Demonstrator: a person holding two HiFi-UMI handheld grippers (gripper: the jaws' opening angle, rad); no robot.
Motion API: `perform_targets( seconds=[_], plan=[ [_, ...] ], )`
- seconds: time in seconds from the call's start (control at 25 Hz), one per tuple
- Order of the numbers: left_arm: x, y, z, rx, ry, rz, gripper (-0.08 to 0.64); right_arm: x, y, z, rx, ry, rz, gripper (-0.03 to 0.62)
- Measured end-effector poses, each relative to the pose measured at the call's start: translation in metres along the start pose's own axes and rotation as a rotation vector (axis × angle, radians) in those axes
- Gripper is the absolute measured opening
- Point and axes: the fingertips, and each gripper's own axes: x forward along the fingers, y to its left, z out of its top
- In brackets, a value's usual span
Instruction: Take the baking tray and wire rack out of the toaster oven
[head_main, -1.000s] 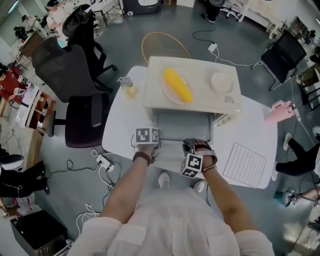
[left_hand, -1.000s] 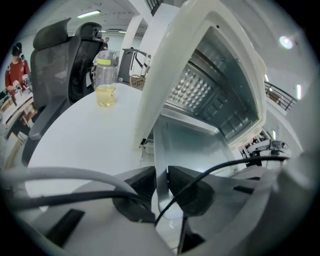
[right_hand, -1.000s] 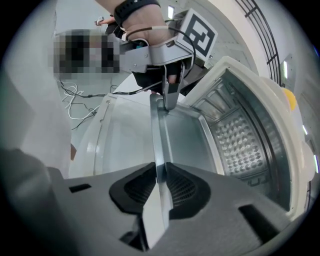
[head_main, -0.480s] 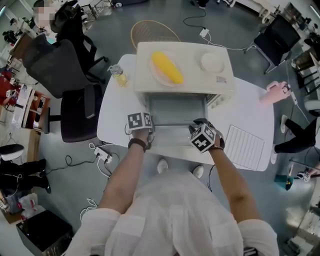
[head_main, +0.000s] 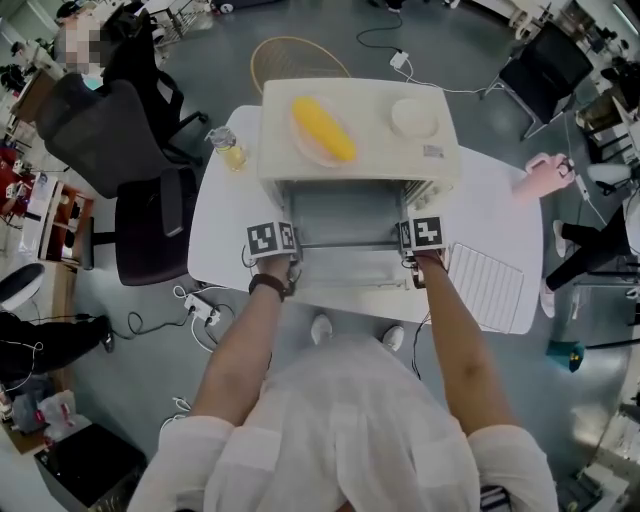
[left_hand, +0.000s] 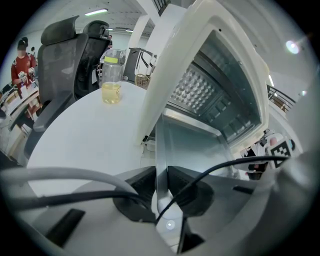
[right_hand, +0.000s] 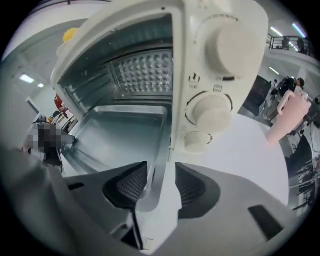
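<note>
No legible words, brands or numbers anywhere. Tiny dark symbols (right_hand: 194, 78) at 9 o'clock of round cream knobs (right_hand: 212, 111) on cream metal toaster oven (right_hand: 200, 15), undecipherable; small pale sticker (head_main: 433, 151) toward 4 o'clock on its top, unreadable.

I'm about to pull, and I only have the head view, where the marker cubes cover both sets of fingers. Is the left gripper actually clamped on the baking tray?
Observer: Yes. The left gripper view shows the left gripper with both fingers pressed on the left rim of the baking tray.
Operator: And the right one?
Observer: Not clamped. The right gripper has its fingers opening. The tray's right rim stands between them, and the outer finger is clear of it.
</note>
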Motion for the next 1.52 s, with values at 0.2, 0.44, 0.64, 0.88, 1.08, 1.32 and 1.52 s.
perform_targets(
  seconds=[0.2,0.44,0.64,0.88,1.08,1.32,1.52],
  plan=[
    [0.001,-0.001,-0.003,-0.003,0.013,-0.003,0.063,0.013,-0.004,-0.009,0.042,0.054,0.045,0.181],
    [0.004,0.001,-0.003,0.003,0.013,0.002,0.062,0.019,0.004,-0.011,0.106,0.057,0.166,0.128],
    [0.003,-0.001,-0.007,-0.003,0.015,0.008,0.062,0.015,0.008,-0.014,0.083,0.064,0.149,0.103],
    [-0.003,-0.001,-0.011,0.011,-0.005,-0.011,0.061,0.009,0.010,-0.023,0.094,0.059,0.178,0.094],
    [-0.014,0.000,-0.024,0.041,-0.013,-0.017,0.063,0.003,0.019,-0.041,0.094,0.059,0.186,0.095],
    [-0.023,-0.003,-0.028,0.055,-0.041,-0.006,0.061,-0.006,0.021,-0.050,0.104,0.031,0.171,0.095],
    [-0.034,-0.007,-0.039,0.064,-0.069,0.001,0.061,-0.015,0.023,-0.057,0.098,-0.004,0.169,0.094]
  ],
)
